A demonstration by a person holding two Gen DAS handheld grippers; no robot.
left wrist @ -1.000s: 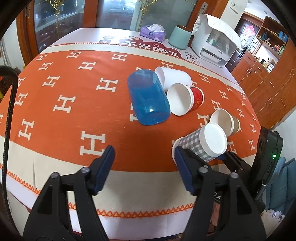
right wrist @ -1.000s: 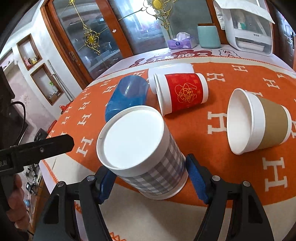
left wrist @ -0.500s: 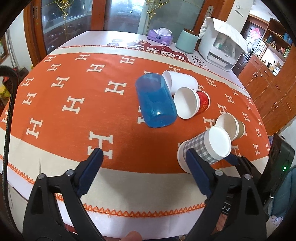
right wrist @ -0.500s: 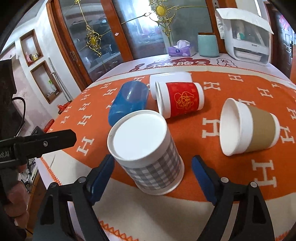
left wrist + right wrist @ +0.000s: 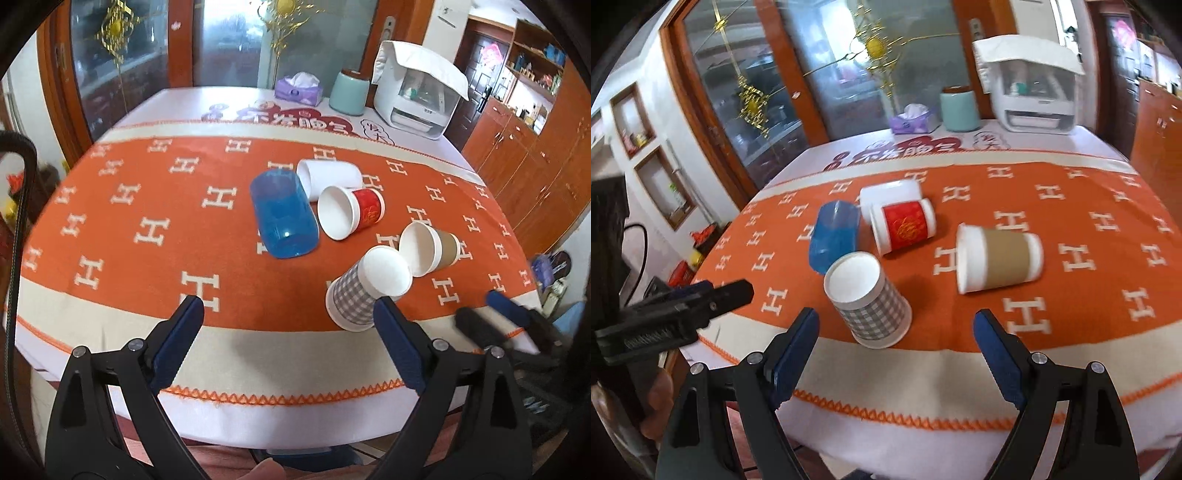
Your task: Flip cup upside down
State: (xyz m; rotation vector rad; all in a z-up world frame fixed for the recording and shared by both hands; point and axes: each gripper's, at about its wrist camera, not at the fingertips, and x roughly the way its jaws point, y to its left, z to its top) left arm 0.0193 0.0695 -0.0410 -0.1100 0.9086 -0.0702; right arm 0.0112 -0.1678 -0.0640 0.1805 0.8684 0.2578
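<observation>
Both grippers hang with their jaws spread wide and nothing between them. The left gripper (image 5: 288,332) shows two black arms tipped with blue pads (image 5: 179,341), pointing forward and slightly downward; a fingertip of the hand holding it peeks in at the bottom edge. The right gripper (image 5: 895,345) is posed alike, its blue pads (image 5: 995,356) well apart. Seen from the right wrist, the left gripper's side sits at the left edge, a bare hand (image 5: 655,402) wrapped under its body. From the left wrist, the right gripper appears blurred at the right edge.
</observation>
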